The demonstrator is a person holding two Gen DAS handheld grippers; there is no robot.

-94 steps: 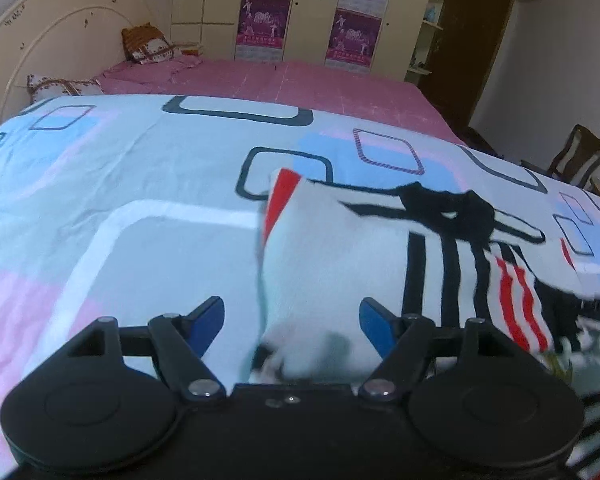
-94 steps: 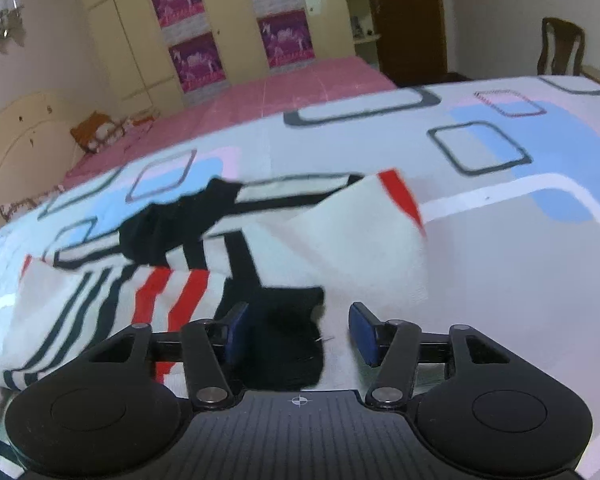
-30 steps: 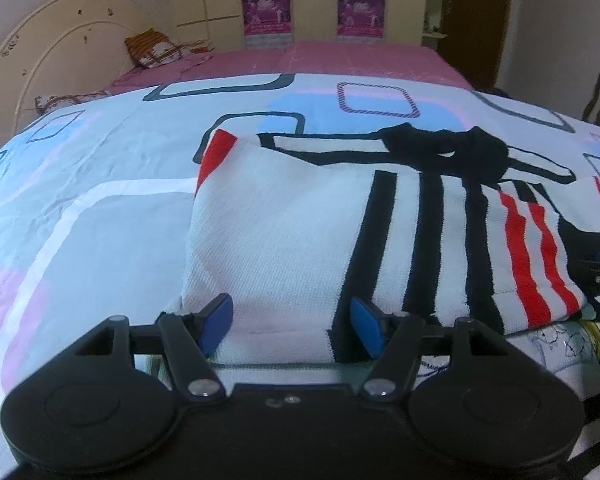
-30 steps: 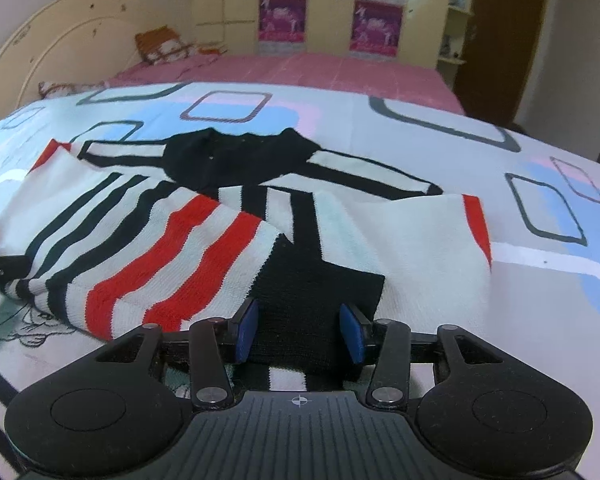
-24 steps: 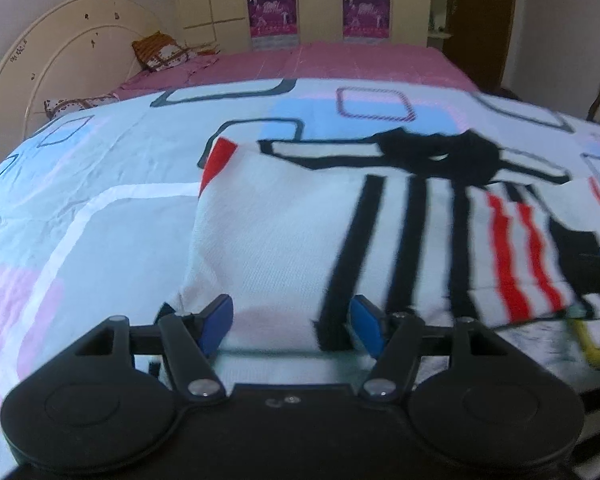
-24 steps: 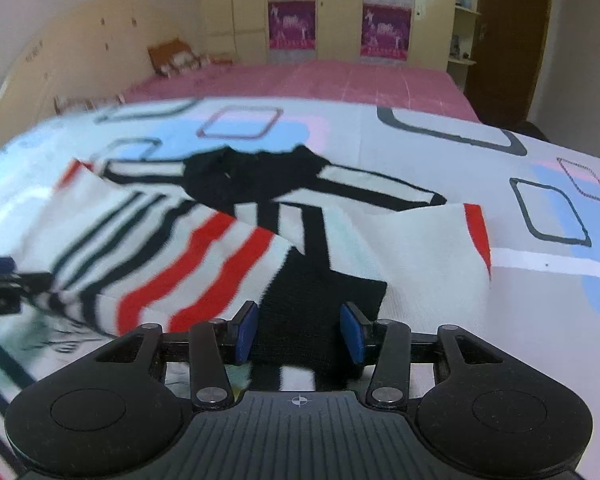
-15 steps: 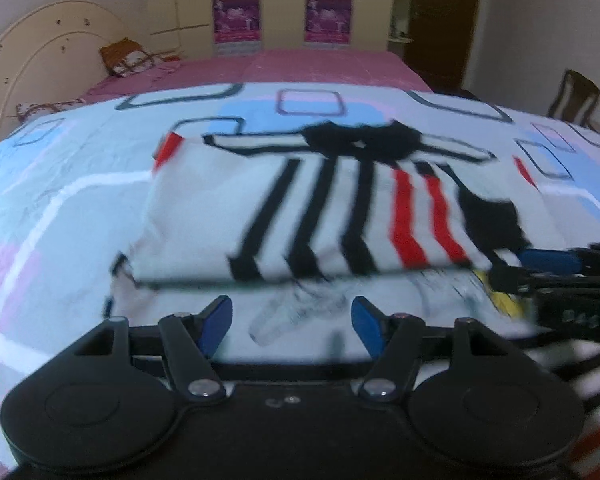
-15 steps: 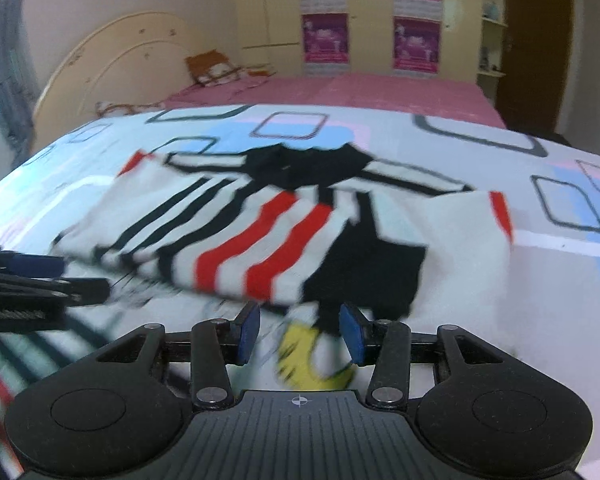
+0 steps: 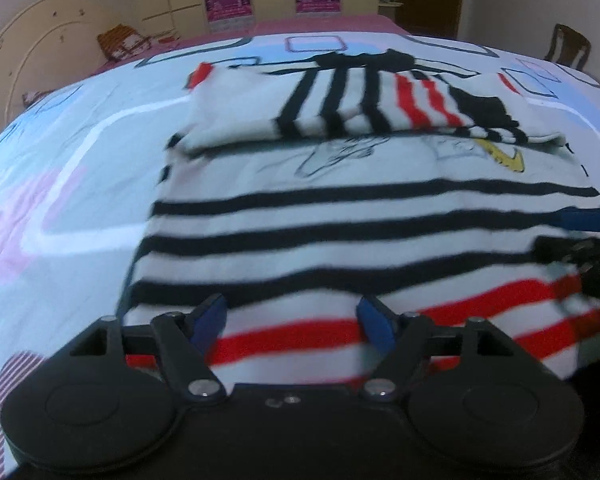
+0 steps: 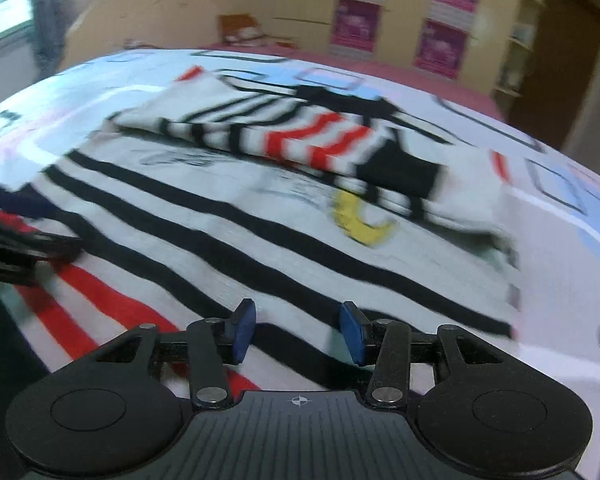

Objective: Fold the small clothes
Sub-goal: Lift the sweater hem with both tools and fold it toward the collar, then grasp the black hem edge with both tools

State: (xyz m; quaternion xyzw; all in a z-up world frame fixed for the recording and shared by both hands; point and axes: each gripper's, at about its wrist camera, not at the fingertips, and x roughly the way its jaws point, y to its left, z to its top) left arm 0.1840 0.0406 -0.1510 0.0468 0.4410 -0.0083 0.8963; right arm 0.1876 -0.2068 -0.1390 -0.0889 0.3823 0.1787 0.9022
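The white knitted sweater with black and red stripes (image 9: 340, 216) lies on the patterned quilt (image 9: 60, 152), sleeves folded in. The left gripper (image 9: 292, 320), its jaws opening, and the right gripper (image 10: 296, 330), parted with nothing pinched, should be set evenly on the near hem, so the fold is carried up square.

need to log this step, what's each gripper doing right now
left gripper: jaws opening, pads apart over the striped sweater, nothing held.
right gripper: open, pads apart above the sweater, nothing held.
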